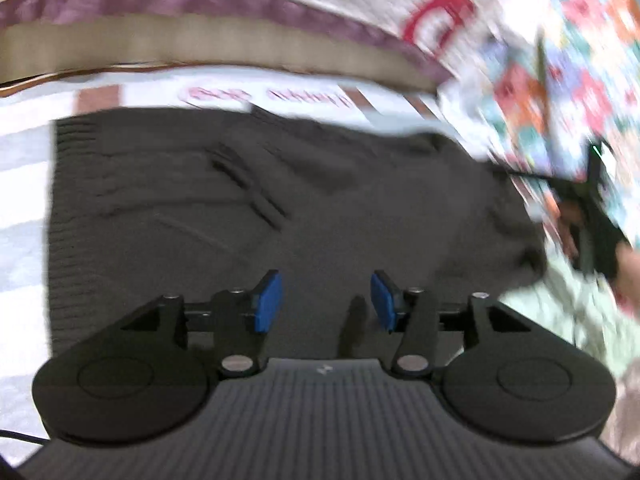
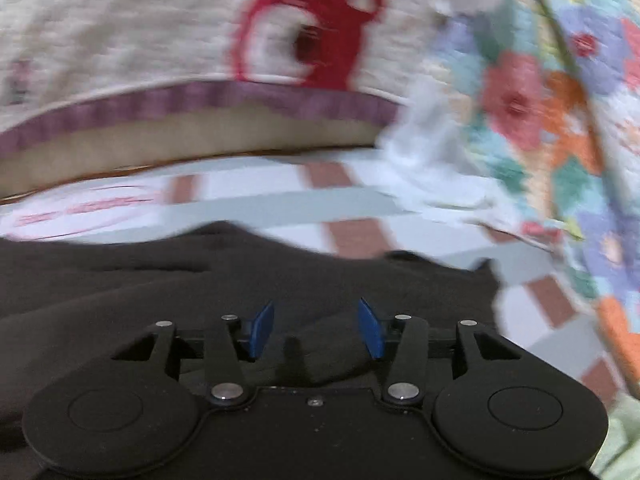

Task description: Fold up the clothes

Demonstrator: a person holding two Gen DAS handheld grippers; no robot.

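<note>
The striped bed sheet (image 1: 24,168) is the working surface. On it lies the dark sweater (image 1: 248,216), spread mostly flat, with its ribbed hem along the left side of the left wrist view and slanted creases across the middle. Whether it is already folded you cannot tell: the flat outline fits both a garment laid out for folding and one already doubled over.

**Hazards**
- Both views are smeared by motion blur. Judge edges with caution; a grab aimed now may land beside the intended fold line.
- The knit is thick and soft. If you pinch only the top layer, the lower layer is likely to stay behind and the fold comes out skewed.
- The flowered quilt (image 2: 560,128) crowds the right side and sits near the sweater's far right corner. A wide sweep there may catch it and drag it over the garment.
- In the right wrist view the sweater bulges in folds directly under the tool; fingers may snag a ridge.

**Edges and room**
- Far side: the bear-print cover (image 2: 160,32) with its purple border hangs past a strip of bare sheet. That strip is your clearance.
- Left side: bare sheet lies beyond the ribbed hem.
- Right side: room is tight.

**Tools**
- The left gripper (image 1: 326,302) hovers over the near part of the sweater, jaws apart, holding nothing.
- The right gripper (image 2: 316,330) sits over the bunched right portion, jaws likewise apart and empty.
</note>
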